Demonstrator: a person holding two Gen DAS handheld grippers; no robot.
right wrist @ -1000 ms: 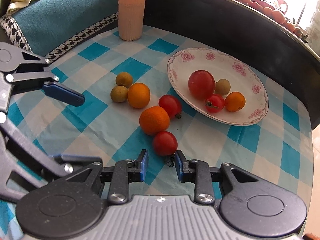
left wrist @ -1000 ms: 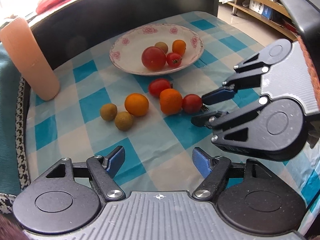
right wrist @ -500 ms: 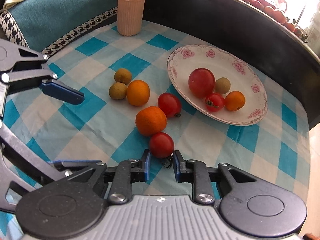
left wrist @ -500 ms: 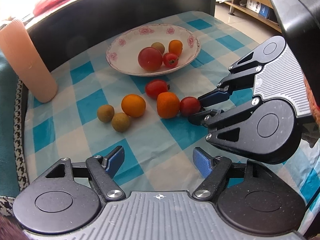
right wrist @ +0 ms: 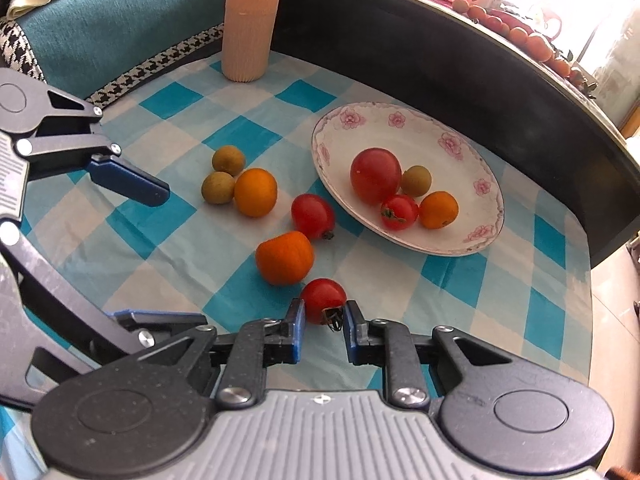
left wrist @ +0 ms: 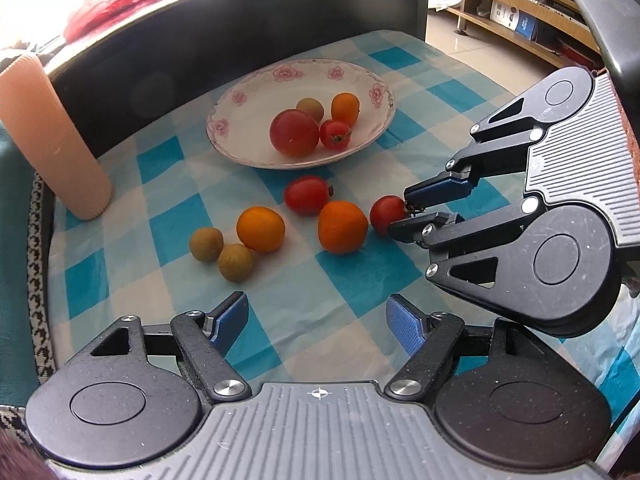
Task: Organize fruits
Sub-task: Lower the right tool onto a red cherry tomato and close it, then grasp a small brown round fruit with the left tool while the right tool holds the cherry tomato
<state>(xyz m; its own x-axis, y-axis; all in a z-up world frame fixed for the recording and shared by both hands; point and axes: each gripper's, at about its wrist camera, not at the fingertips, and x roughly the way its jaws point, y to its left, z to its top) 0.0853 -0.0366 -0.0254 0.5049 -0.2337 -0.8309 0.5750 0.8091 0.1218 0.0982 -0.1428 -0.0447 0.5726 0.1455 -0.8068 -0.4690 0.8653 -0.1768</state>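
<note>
Right jaws are standing narrowly apart, bracketing a small tomato [right wrist: 323,300] at its stem end; the blue pads [right wrist: 298,330] are sitting just beside its flanks, and contact cannot be confirmed from either view. The right gripper [right wrist: 322,330] is lying low over the checked cloth [right wrist: 460,292], tips pointing toward the plate [right wrist: 472,168]. Left jaws are spread wide with nothing between them; the left gripper [left wrist: 318,318] is hovering over the near part of the cloth, well apart from all fruit. The small tomato is resting on the cloth, touching or just beside an orange [right wrist: 285,258]. A second tomato [right wrist: 313,216] is lying just beyond that orange, near the plate rim. Further left, another orange [right wrist: 256,192] is sitting against two small brown fruits [right wrist: 218,187], which are themselves touching each other. The plate is holding four items: a large tomato [right wrist: 376,175], a brown fruit [right wrist: 416,181], a small red tomato [right wrist: 399,212] with green calyx facing up, and a small orange [right wrist: 439,210], all clustered together toward the plate's right half. A ribbed peach-coloured cylinder [right wrist: 250,20] is standing upright at the far edge of the cloth, well apart from the fruit. A dark curved rim [right wrist: 460,60] is running behind the plate.
</note>
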